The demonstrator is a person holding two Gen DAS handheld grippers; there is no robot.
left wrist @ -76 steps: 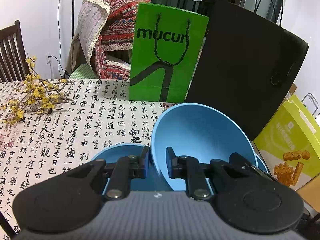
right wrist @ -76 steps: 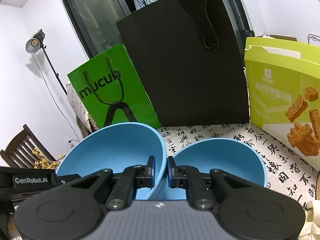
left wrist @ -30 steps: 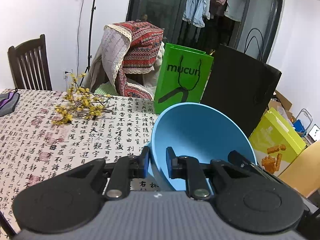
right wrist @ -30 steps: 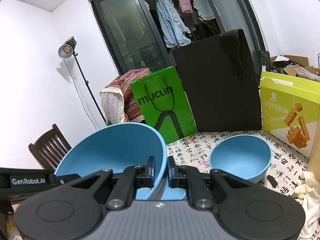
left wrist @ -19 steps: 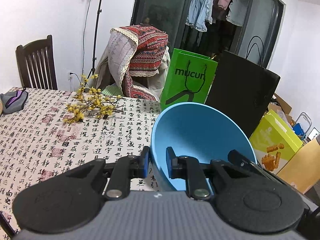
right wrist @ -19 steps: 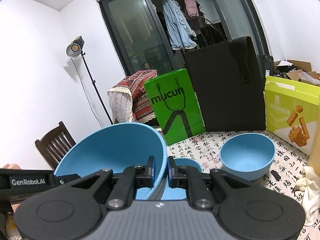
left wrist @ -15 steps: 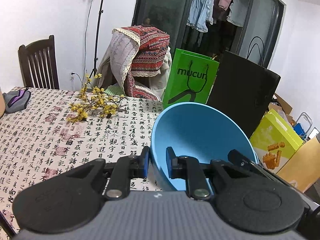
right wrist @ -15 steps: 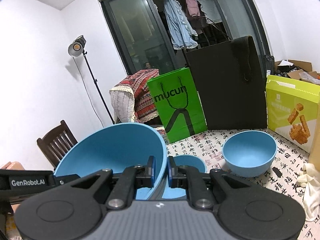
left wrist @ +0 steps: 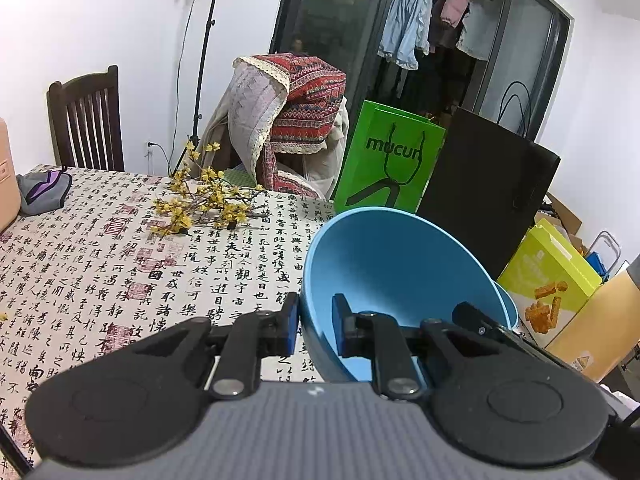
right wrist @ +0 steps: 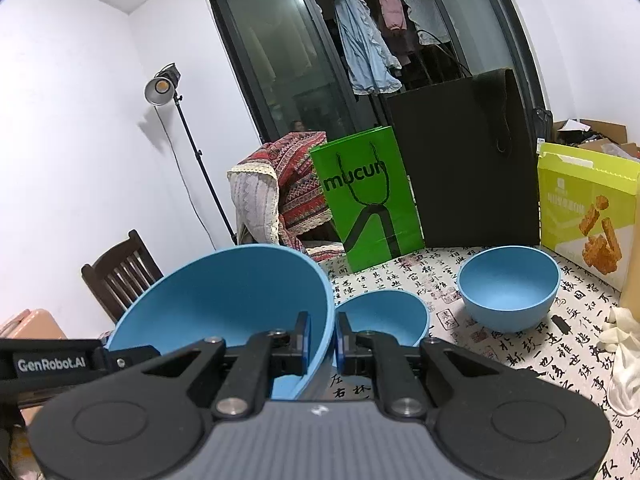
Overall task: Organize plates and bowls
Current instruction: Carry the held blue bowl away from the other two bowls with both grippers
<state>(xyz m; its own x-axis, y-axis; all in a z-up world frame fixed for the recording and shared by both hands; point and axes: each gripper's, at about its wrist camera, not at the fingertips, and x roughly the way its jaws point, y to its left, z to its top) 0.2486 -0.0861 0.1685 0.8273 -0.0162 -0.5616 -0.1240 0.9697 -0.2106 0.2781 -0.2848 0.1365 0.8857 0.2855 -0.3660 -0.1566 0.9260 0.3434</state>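
Observation:
A large blue bowl (left wrist: 392,264) hangs tilted above the table, held by both grippers on opposite sides of its rim. My left gripper (left wrist: 316,320) is shut on the rim's left side, one pad inside and one outside. My right gripper (right wrist: 322,336) is shut on the right side of the same large bowl (right wrist: 224,292). The right gripper's tip (left wrist: 476,318) shows at the bowl's far edge in the left wrist view. Two smaller blue bowls stand on the table, one close (right wrist: 384,316) and one further right (right wrist: 508,284).
A calligraphy-print cloth covers the table (left wrist: 120,264). At the back stand a green bag (left wrist: 388,168), a black bag (left wrist: 484,196) and a yellow-green snack box (left wrist: 548,280). A yellow flower branch (left wrist: 200,204) and grey pouch (left wrist: 42,190) lie left. White cloth (right wrist: 624,352) lies right.
Both grippers have drawn back from the bags with the large bowl between them. The two smaller bowls on the table now look farther off, and more of the table shows.

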